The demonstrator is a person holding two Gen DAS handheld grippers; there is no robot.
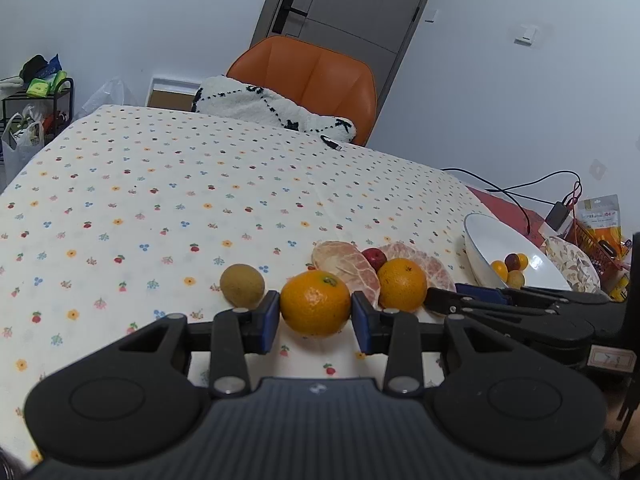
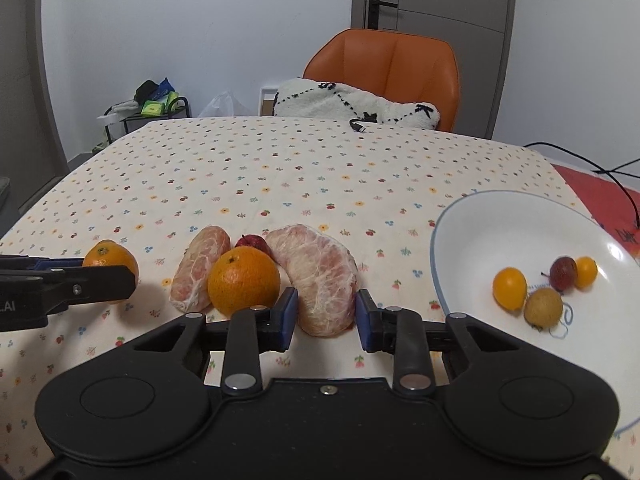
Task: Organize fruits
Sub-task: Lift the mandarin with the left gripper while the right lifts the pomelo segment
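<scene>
- My left tongs (image 1: 315,314) grip a round, dimpled orange (image 1: 315,303) on the counter (image 1: 140,184); both blue pads press its sides.
- My right tongs (image 2: 326,314) are clamped on the near end of a curved peeled pomelo wedge (image 2: 320,276), pink flesh under white webbed pith; no earlier view here to compare the jaws against.
- A second orange (image 2: 243,280) lies just left of that wedge, touching a smaller pomelo piece (image 2: 200,266). A small dark red fruit (image 2: 252,242) sits behind them.
- A matte, brownish-green oval fruit (image 1: 242,285) lies just left of my left tongs.
- The white glossy bowl (image 2: 500,220) with a thin blue rim stands right of the wedge, apart from it. Inside: two small yellow-orange fruits, one dark red, one tan and rough.
- The cloth is cream with tiny fruit and flower prints, smooth, and open across the whole far half up to the orange chair (image 2: 392,68).
- A black cable end (image 2: 358,125) lies at the far edge.
</scene>
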